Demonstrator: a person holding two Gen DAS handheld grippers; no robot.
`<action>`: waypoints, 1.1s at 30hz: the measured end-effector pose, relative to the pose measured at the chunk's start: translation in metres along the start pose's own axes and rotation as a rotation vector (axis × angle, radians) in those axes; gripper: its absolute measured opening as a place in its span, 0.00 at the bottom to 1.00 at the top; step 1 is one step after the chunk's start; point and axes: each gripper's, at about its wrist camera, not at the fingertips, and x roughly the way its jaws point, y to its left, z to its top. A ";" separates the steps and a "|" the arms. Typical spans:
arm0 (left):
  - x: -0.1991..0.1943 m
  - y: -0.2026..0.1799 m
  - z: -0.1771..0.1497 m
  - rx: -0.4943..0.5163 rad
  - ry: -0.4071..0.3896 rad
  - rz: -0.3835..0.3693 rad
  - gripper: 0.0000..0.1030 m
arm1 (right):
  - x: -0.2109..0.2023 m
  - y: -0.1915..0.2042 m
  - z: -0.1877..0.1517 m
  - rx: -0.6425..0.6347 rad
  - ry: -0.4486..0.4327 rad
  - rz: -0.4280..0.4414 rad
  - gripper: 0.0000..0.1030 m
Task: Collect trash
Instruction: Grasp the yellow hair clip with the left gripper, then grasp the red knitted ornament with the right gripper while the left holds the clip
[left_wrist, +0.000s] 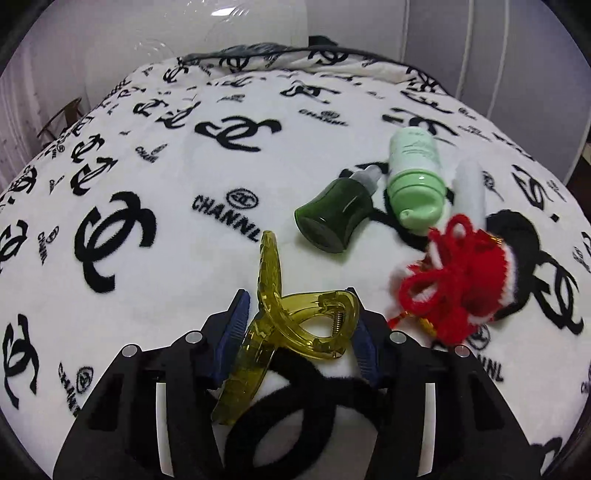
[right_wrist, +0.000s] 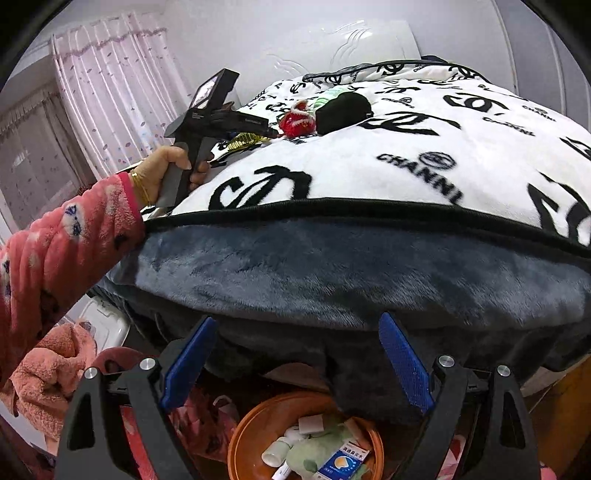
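Now clamping yellow hair clip (left_wrist: 295, 325) in left gripper (left_wrist: 301, 332) on blanket (left_wrist: 147, 177), right gripper (right_wrist: 295, 354) spread wide above orange bin (right_wrist: 255, 424).

A white blanket (left_wrist: 147, 177) printed with black logos covers the bed; its dark grey underside (right_wrist: 332, 266) hangs folded over the near edge. Behind the blanket stands a white headboard (right_wrist: 332, 40) — left of it, pale pink curtains (right_wrist: 110, 81). Below the blanket's left corner a pink towel (right_wrist: 48, 373) lies bunched, beside a white box (right_wrist: 107, 325).
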 end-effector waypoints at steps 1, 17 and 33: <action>-0.006 0.001 -0.002 -0.011 -0.020 -0.004 0.48 | 0.001 0.003 0.001 -0.005 0.001 0.004 0.85; -0.163 0.006 -0.095 -0.116 -0.243 -0.041 0.42 | 0.036 0.046 0.169 -0.209 -0.154 -0.069 0.85; -0.204 0.009 -0.158 -0.173 -0.215 -0.024 0.42 | 0.179 0.048 0.246 -0.208 0.082 -0.268 0.19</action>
